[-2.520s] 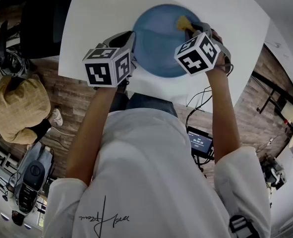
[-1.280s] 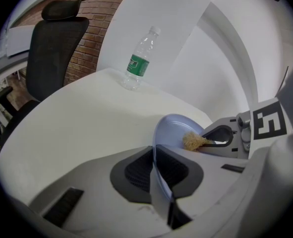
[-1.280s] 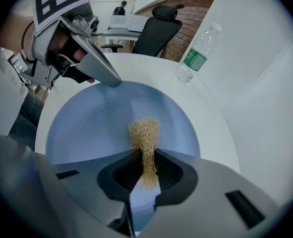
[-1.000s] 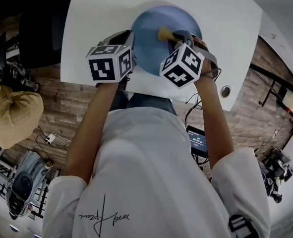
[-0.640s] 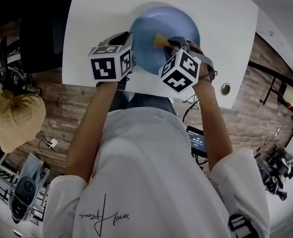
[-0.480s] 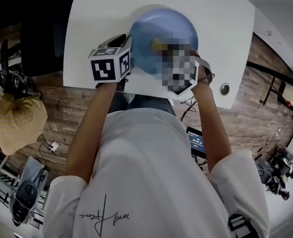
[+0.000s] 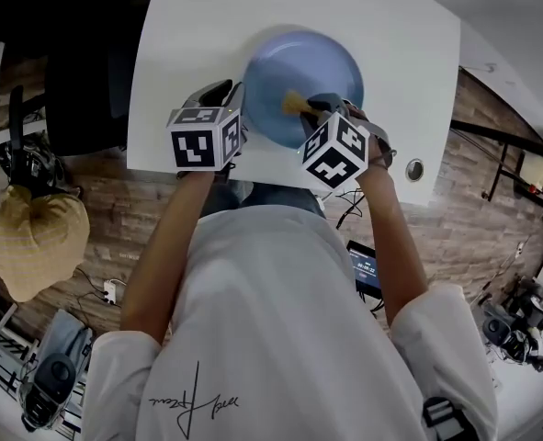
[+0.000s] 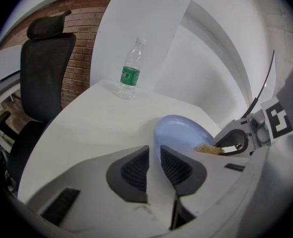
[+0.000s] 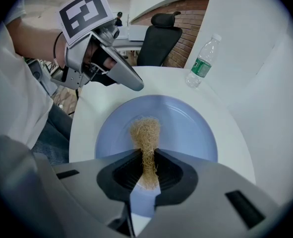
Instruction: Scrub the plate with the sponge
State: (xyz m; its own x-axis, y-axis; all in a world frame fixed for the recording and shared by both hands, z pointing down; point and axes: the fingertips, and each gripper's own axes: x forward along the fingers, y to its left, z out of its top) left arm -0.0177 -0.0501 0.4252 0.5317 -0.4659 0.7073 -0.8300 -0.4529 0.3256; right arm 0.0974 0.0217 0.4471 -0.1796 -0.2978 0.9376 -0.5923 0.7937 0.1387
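Observation:
A round blue plate (image 7: 299, 62) lies on the white table (image 7: 188, 35). My right gripper (image 9: 145, 170) is shut on a tan fibrous sponge (image 9: 145, 143), whose free end rests on the middle of the plate (image 9: 186, 128). In the head view the sponge (image 7: 294, 104) sits over the plate's near half, ahead of the right gripper (image 7: 315, 107). My left gripper (image 8: 153, 155) is at the plate's left rim (image 8: 181, 133). Its jaws stand a little apart, with the rim just at their mouth and no pad visibly pressing on it. The left gripper (image 7: 232, 95) is beside the plate.
A clear water bottle (image 8: 130, 71) with a green label stands at the table's far side, beyond the plate. A black office chair (image 8: 44, 68) is left of the table. The table's near edge runs close under both grippers. A cable hole (image 7: 414, 168) is near the right corner.
My right gripper has drawn the sponge from the plate's far right rim across to its middle and near side. The left gripper has stayed at the plate's left rim.

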